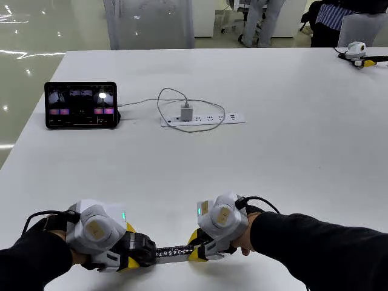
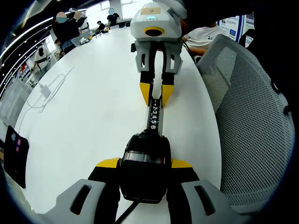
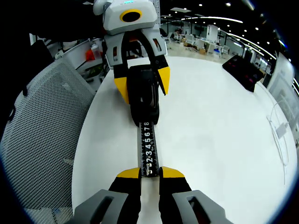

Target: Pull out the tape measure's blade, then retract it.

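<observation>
On the white table [image 1: 285, 157], near its front edge, the black tape measure case [image 1: 140, 250] is clamped in my left gripper [image 1: 130, 254]. In the left gripper view the case [image 2: 145, 163] fills the space between the yellow-tipped jaws. A short length of black blade with white numbers [image 1: 173, 250] runs from the case to my right gripper [image 1: 197, 250], which is shut on the blade's end. In the right gripper view the blade [image 3: 147, 140] leads from the closed tips [image 3: 149, 173] to the case [image 3: 144, 100]. The blade lies low over the table.
A tablet [image 1: 80, 104] stands at the back left, wired to a charger [image 1: 186, 113] on a power strip [image 1: 209, 119]. Another gripper device [image 1: 357, 54] lies at the far right corner. A grey mesh chair [image 2: 243, 116] sits beside the table edge. People stand beyond the table.
</observation>
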